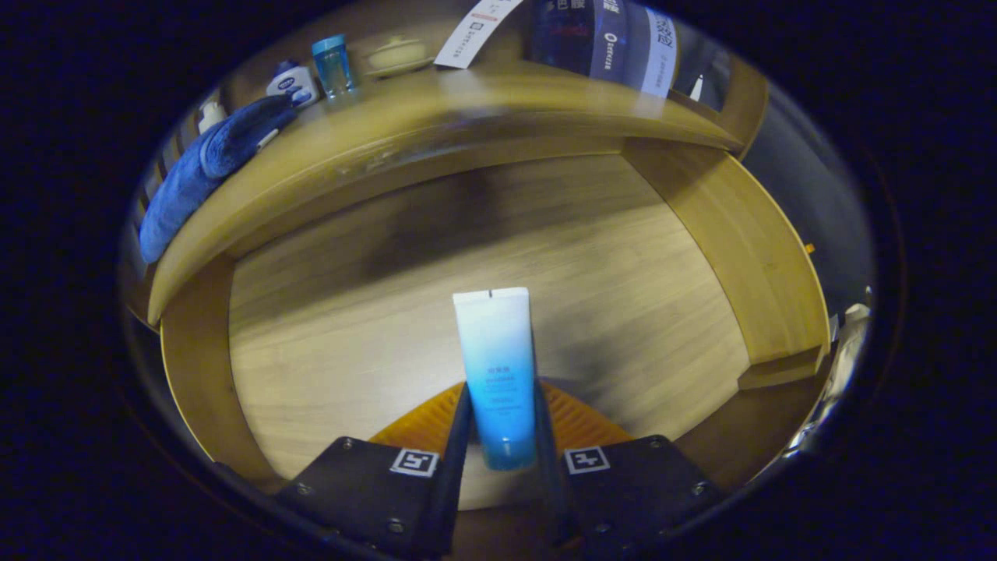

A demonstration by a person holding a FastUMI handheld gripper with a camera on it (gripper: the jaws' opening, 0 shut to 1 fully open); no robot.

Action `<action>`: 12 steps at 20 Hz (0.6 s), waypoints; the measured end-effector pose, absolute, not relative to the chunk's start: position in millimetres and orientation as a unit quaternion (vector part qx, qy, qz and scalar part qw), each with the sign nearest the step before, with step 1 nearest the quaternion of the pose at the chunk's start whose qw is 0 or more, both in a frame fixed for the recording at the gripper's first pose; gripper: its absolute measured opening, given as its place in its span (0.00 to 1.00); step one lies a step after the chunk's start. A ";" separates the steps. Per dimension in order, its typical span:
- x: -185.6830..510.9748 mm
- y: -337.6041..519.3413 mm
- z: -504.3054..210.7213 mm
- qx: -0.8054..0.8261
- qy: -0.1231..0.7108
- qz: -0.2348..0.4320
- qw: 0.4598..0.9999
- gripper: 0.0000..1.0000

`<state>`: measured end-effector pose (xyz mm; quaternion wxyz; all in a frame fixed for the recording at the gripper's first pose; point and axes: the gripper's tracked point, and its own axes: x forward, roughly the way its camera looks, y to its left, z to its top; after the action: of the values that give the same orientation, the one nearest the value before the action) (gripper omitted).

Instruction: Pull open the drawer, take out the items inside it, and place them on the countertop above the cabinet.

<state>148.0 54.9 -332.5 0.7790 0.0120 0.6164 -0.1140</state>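
Drawer stands pulled open; pale wood-grain floor, honey-coloured glossy walls with rounded edges

Step in hand: taking an item out. Tube sits centre frame, low, between the fingers of the gripper; the two jaws are drawn in close and press on its lower, bluer half, so it looks held. Soft plastic tube, white at the flat crimped end fading to blue toward the cap

Next move, by my reading: lift clear of the front wall, carry up to the countertop at upper centre, set down in the bare middle stretch

Already up there, upper left: folded blue towel, plush; white squat bottle; translucent blue cup; a pale dish
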 end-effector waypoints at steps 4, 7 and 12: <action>153.9 50.7 -330.1 -0.021 0.605 -0.111 0.788 0.41; 161.3 49.5 -323.0 -0.044 0.582 -0.106 0.805 0.41; 175.1 46.2 -308.2 -0.043 0.533 -0.117 0.837 0.41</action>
<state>175.1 46.2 -308.2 0.8369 -0.0431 0.5329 -0.1170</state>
